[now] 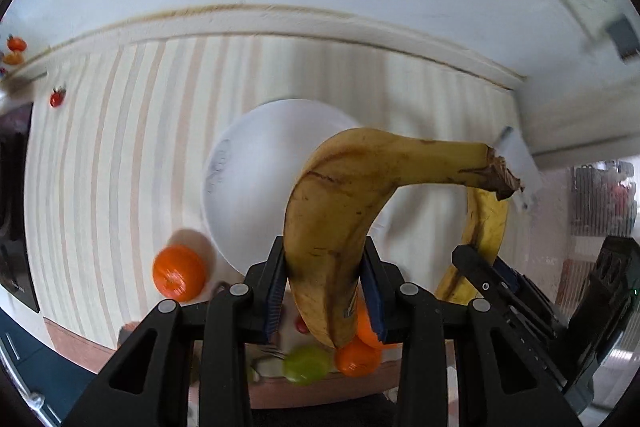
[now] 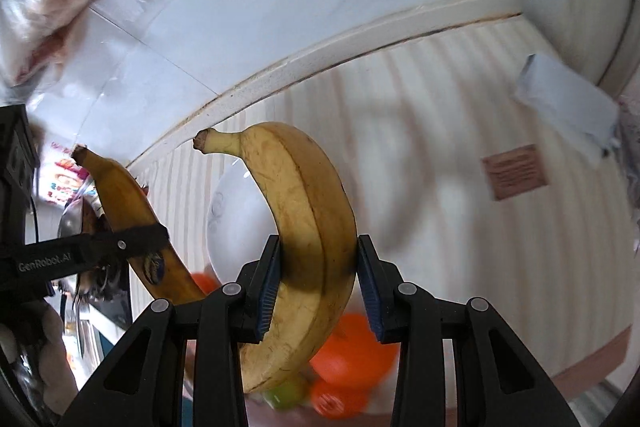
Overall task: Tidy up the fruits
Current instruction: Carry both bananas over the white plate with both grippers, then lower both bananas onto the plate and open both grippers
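While both bananas are hanging above the striped worktop [image 1: 120, 147], I am gripping one banana [image 1: 332, 227] in the left tongs [image 1: 326, 291] and the second banana [image 2: 308, 239] in the right tongs [image 2: 318, 287], over the white bowl [image 1: 256, 179], with oranges [image 1: 179, 273] lying beside it.

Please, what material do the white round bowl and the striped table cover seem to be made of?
White round bowl: probably glazed ceramic or smooth plastic; glossy, with a faint grey printed motif.
Striped beige and cream table cover: probably woven cloth; matte, no shine. Blur hides any weave.
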Action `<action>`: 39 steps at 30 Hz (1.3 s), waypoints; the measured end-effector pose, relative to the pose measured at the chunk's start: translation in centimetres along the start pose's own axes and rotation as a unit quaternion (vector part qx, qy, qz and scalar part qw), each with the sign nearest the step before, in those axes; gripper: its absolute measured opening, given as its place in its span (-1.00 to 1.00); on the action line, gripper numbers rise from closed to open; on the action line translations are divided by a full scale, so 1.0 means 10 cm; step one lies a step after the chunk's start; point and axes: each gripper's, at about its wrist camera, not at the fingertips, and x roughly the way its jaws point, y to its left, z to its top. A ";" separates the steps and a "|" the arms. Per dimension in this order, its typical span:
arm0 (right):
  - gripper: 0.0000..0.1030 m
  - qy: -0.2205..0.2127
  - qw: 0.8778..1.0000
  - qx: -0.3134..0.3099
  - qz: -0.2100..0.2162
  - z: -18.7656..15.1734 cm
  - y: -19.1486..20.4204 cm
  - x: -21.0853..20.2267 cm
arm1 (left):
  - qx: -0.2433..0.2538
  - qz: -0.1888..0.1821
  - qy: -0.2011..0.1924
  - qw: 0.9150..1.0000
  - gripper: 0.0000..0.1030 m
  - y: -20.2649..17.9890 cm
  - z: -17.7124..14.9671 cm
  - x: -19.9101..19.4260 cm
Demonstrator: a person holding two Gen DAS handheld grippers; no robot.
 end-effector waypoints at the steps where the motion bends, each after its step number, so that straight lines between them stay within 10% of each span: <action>1: -0.24 0.005 1.000 0.003 -0.004 0.04 0.07 0.16 | -0.005 -0.001 0.010 1.000 -0.39 0.08 0.08 0.09; 15: -0.24 0.056 0.995 0.031 -0.078 0.26 0.33 1.47 | -0.055 0.006 0.122 0.991 -0.39 0.65 0.62 1.23; 34: -0.21 0.019 0.991 0.103 -0.084 -0.04 0.22 1.41 | -0.072 -0.018 0.109 0.991 -0.35 0.84 0.53 1.23; 39: 0.32 0.025 0.992 0.112 -0.062 0.03 0.24 1.32 | -0.041 0.015 0.094 0.995 -0.34 0.66 0.49 1.11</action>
